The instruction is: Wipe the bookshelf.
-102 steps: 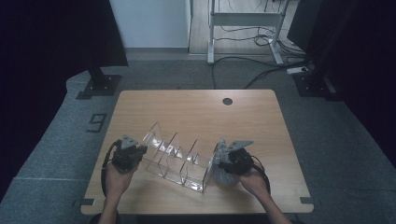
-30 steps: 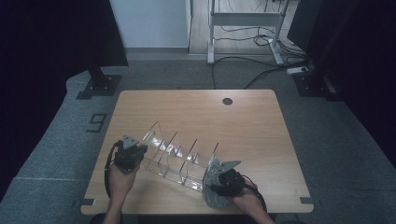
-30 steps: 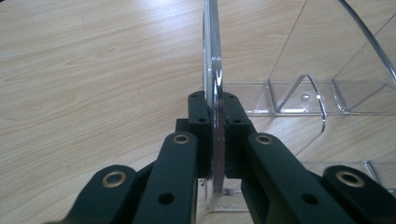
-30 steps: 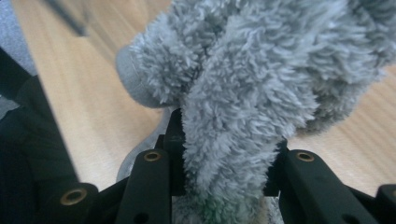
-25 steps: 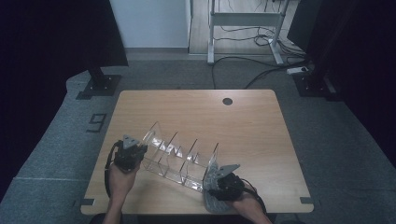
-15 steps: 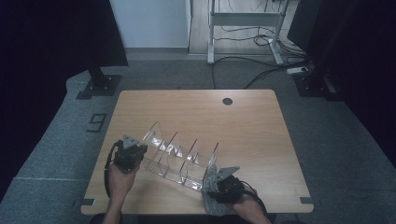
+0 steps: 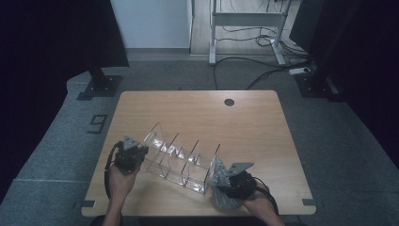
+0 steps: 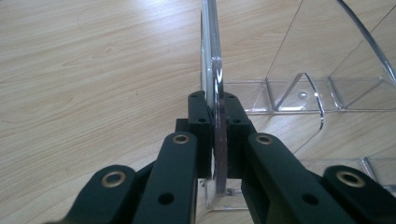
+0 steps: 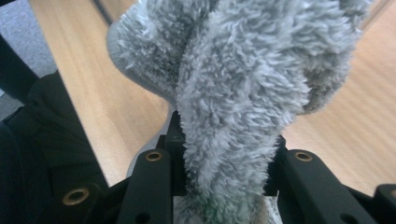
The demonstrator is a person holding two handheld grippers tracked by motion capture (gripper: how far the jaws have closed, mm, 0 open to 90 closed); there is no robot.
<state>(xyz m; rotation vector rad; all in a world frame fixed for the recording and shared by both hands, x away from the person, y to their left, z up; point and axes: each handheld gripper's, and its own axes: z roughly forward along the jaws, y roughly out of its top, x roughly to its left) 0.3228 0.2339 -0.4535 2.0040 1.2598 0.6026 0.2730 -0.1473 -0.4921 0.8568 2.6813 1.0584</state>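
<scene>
On the wooden table [image 7: 263,122], clear acrylic divider rack [image 7: 181,157] sits near-centre, left gripper [image 7: 129,155] at its 9 o'clock clamped on the end panel, right gripper [image 7: 237,181] at 4 o'clock gripping a fluffy grey cloth [image 7: 222,188].

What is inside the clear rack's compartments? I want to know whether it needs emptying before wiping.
The clear rack holds nothing in its visible compartments; the wood table shows through. The grey cloth covers its near right end.

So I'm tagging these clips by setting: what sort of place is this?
Probably a lab or workshop: a bare light wooden table on grey carpet, black curtains at the sides, and loose cables under a metal frame behind.
</scene>
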